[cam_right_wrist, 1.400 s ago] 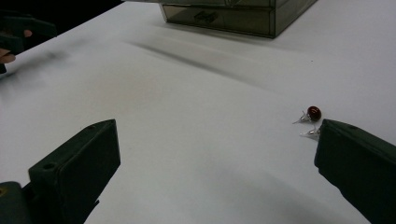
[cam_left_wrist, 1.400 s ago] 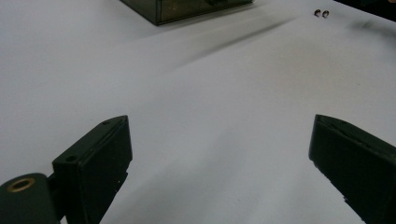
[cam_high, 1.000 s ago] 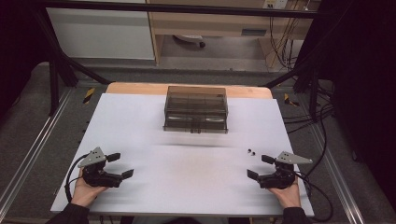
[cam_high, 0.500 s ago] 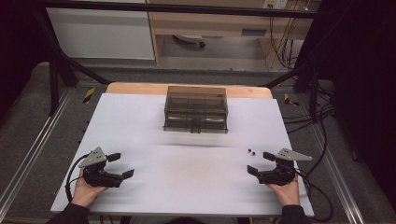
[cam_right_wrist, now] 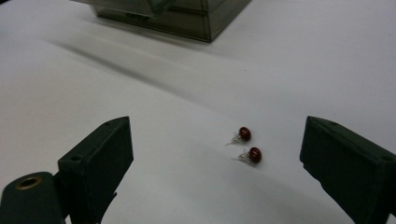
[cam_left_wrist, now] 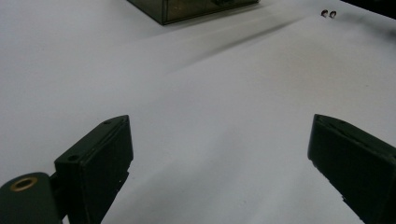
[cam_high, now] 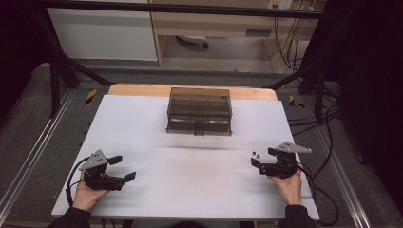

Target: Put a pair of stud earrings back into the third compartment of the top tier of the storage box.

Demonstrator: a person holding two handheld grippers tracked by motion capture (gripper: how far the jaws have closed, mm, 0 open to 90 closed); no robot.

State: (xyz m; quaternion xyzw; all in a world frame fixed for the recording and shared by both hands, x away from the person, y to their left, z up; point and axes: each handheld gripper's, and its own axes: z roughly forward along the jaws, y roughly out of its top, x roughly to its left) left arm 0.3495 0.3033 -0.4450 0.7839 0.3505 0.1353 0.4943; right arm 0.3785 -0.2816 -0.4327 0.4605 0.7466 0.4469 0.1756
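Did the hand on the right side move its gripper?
Yes. The right gripper slid toward the two red earrings, nearer the smoky box, its jaws closing slightly.

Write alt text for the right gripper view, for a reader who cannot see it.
Two small dark red stud earrings lie side by side on a white table, ahead of the right gripper, whose two black jaws stand wide apart with nothing between them. A smoky translucent box sits farther back at the top edge.
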